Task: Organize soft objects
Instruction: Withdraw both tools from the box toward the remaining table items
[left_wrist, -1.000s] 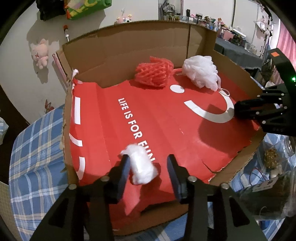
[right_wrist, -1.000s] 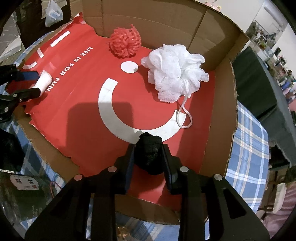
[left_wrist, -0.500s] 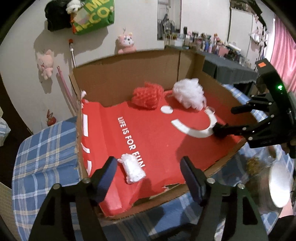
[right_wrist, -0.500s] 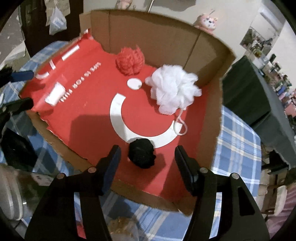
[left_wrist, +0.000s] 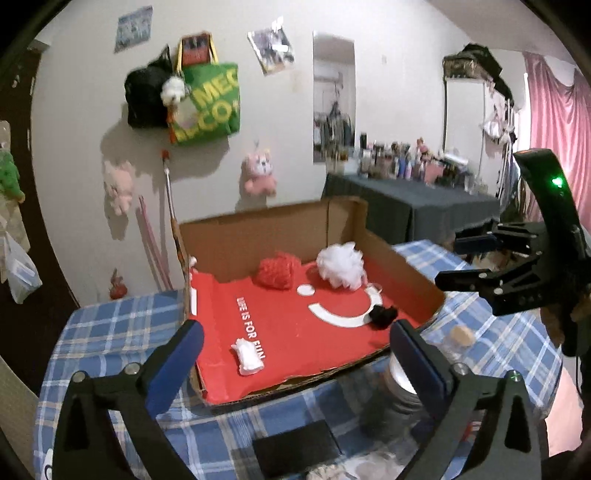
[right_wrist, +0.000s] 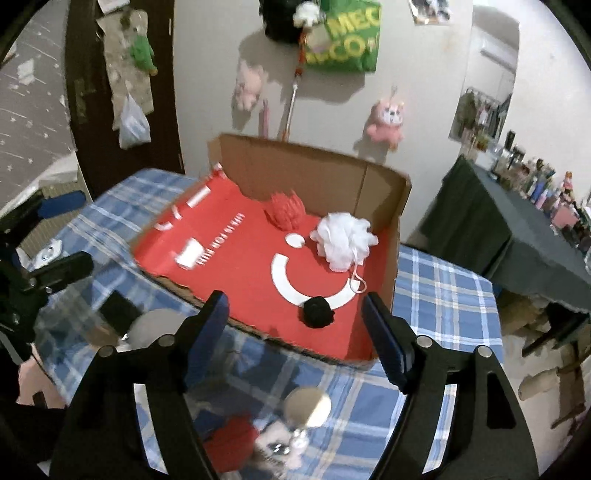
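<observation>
The left gripper is made of black plastic. Each of its two fingers has a flat blue pad on the inside. Small round silver screws sit on the black arms behind the pads. The right gripper looks the same: black arms, blue pads and shiny round screws. Seen from the left gripper, the right one has a curved black handle with a tiny green light on it. Near the left gripper, a bit of a hand shows above a dark sleeve.
</observation>
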